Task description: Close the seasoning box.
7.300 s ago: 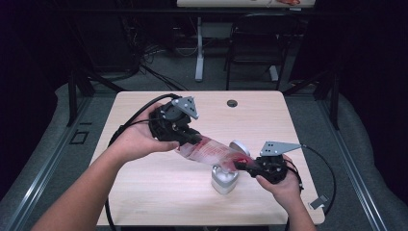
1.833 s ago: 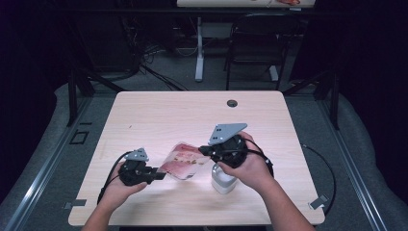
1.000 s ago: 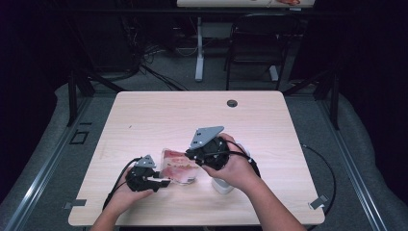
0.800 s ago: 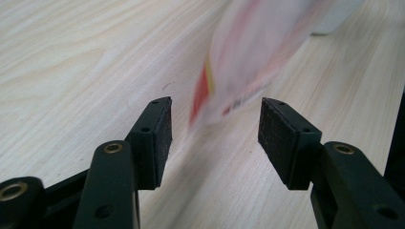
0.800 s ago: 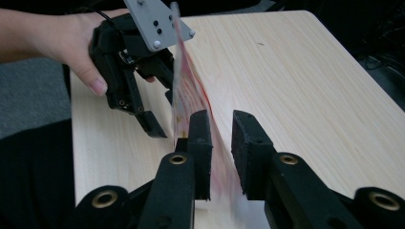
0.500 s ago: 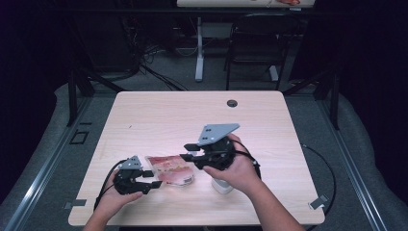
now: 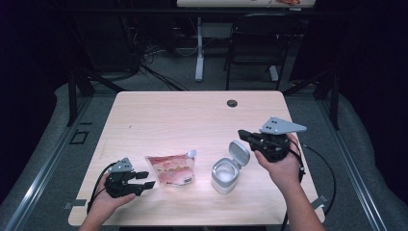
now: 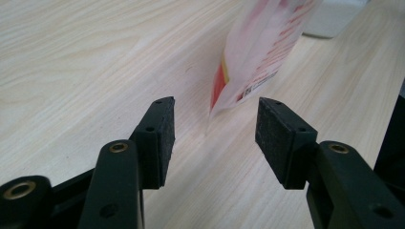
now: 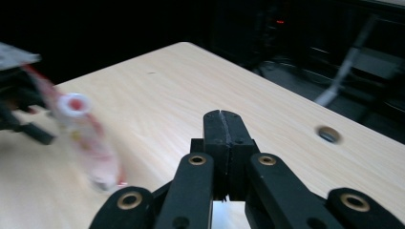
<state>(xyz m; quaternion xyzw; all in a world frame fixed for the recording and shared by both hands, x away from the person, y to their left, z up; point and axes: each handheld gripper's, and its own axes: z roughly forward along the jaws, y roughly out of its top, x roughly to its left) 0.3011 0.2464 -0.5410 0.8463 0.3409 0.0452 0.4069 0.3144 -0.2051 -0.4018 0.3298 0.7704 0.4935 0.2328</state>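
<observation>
Black-jawed left gripper (image 7: 144, 180) rests at the near table (image 7: 183, 110) edge, jaws spread, just short of the red-and-white spouted refill pouch (image 7: 172, 169), which stands released. Beside it, the small clear container (image 7: 224, 175) stands with its flip lid (image 7: 239, 151) open. Farther right, the right gripper (image 7: 244, 134) is raised, clenched on nothing. Judged stage: pouring apparently finished; closing the lid probably remains.

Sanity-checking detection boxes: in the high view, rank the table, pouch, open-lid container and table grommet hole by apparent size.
1. table
2. pouch
3. open-lid container, a little smaller than the pouch with its lid counted; close call
4. grommet hole
</observation>
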